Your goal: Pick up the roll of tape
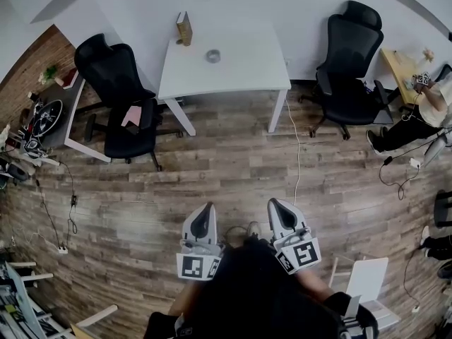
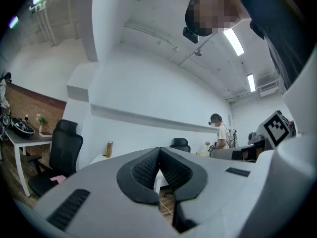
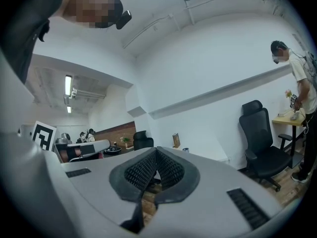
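The roll of tape (image 1: 212, 56) lies flat on the white surface (image 1: 244, 73) across the room, near a brown box (image 1: 183, 28) that stands at the back edge. It is well apart from me, with a lot of wood floor (image 1: 233, 168) in between. I think the roll will be light and stiff, a small hard ring with smooth sides that could slip. It looks like it has a hole in the middle, so I guess the best way to take it is to put one finger in the hole and one outside, then squeeze the wall of the ring. I could also pinch it across from side to side. I hold my left gripper (image 1: 205, 210) and my right gripper (image 1: 277, 207) low and close to my body, side by side, both pointing forward at the surface. The left fingers (image 2: 143, 170) are shut all the way, tips touching, with nothing between them. The right fingers (image 3: 141, 171) are shut the same way and hold nothing. A black chair (image 1: 116, 90) stands on each side of the surface, so I think I should walk in between them.
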Action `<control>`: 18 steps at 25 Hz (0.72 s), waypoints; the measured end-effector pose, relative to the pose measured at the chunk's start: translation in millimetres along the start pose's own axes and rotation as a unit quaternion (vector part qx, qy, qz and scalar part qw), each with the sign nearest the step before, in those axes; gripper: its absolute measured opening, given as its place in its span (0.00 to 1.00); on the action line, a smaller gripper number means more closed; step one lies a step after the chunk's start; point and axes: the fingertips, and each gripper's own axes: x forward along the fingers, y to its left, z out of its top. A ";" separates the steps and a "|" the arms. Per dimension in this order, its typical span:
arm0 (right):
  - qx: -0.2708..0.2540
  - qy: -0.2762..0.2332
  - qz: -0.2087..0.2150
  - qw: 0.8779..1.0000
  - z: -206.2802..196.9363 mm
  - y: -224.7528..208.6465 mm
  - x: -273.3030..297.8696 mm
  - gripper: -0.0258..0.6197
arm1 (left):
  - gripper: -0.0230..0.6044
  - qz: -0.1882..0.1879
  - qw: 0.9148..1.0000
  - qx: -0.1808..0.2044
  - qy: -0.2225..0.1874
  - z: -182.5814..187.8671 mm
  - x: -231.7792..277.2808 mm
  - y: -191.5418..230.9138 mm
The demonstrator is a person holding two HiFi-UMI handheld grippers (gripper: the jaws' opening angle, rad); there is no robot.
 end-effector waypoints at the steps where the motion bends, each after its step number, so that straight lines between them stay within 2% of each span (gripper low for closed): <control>1: 0.001 0.001 0.003 1.000 -0.7 -6.3 -1.6 0.06 | 0.07 0.003 1.000 0.002 0.000 -0.5 2.7 -4.9; 10: 0.002 0.012 0.027 1.000 -6.2 -41.9 0.6 0.06 | 0.07 0.020 1.000 0.008 -0.002 -1.4 29.0 -29.0; 18: 0.002 0.004 0.030 1.000 -1.4 -58.9 38.9 0.06 | 0.07 0.015 1.000 0.009 -0.011 -6.4 69.3 -13.0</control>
